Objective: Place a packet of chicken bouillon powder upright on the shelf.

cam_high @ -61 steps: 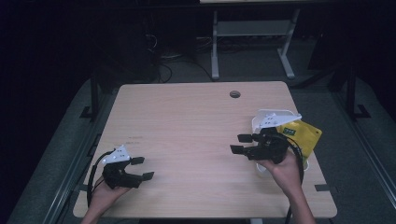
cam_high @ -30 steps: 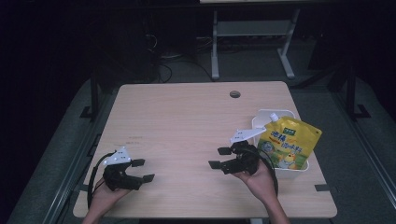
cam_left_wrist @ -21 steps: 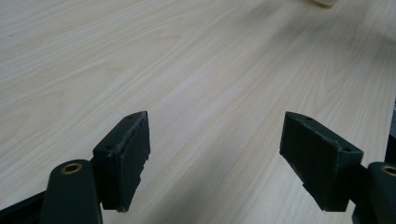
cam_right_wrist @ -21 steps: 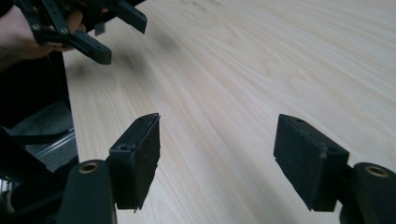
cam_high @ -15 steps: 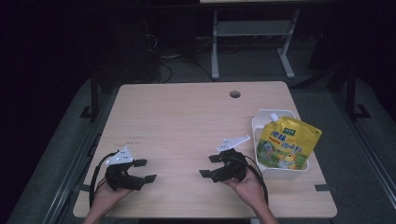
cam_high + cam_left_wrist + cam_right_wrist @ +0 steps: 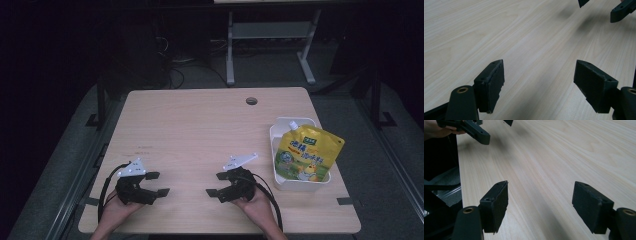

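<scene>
- We are looking first at the wooden surface (image 6: 200, 125), pale and mostly bare, with a small round cable hole (image 6: 251, 101) near its far edge; that open middle is leaving both of our hands free room to rest.
- We are seeing a white tub (image 6: 276, 167) sitting near the right edge of the surface, probably parked there so that it is staying out of the working area.
- The yellow pouch (image 6: 306, 152) is lying inside that tub, spout end pointing to the far side and leaning over the rim at its right; we judge it is placed, with nothing gripping it.
- We are holding the right gripper (image 6: 219, 185) low over the near part of the surface, well apart from the tub to its right, its jaws spread wide and empty; in the right gripper view, bare wood is showing between the right gripper (image 6: 540, 205) pads, so it is released.
- We are holding the left gripper (image 6: 156, 184) near the front left corner, also released, jaws wide with nothing between them; the left gripper view is showing only wood grain in that gap of the left gripper (image 6: 539, 82).
- The two grippers are pointing toward each other, each catching the other's jaw tips, which reads to us as a resting pose.
</scene>
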Demonstrator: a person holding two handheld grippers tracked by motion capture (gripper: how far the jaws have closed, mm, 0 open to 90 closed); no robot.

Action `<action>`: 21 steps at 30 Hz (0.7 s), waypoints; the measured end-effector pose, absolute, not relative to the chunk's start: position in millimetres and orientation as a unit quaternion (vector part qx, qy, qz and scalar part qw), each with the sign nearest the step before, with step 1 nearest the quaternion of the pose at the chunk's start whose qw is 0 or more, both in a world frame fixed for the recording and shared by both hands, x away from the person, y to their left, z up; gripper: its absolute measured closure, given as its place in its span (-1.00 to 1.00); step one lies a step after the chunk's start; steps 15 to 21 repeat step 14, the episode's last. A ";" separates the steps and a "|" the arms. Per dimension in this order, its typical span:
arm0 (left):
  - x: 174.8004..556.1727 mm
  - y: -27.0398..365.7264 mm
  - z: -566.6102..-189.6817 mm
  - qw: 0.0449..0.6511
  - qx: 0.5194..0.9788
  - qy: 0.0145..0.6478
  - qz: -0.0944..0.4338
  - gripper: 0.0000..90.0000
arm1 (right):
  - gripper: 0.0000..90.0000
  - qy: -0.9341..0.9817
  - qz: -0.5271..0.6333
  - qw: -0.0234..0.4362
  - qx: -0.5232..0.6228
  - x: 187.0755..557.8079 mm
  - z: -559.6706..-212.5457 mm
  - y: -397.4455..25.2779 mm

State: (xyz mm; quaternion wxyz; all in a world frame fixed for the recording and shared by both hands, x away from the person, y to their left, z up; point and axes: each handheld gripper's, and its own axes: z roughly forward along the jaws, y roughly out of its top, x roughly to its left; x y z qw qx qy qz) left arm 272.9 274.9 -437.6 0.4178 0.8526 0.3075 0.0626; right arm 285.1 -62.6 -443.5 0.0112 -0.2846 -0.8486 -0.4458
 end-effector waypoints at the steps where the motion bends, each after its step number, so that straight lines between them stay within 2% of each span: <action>1: 273.0 274.0 -438.1 0.417 0.854 0.306 0.062 -0.47 | -0.38 -0.849 -0.446 0.012 -0.284 284.7 -444.0 -61.5; 21: 273.1 268.0 -441.2 0.411 0.858 0.300 0.062 -0.47 | -0.42 -0.855 -0.443 0.007 -0.271 280.8 -449.0 -52.9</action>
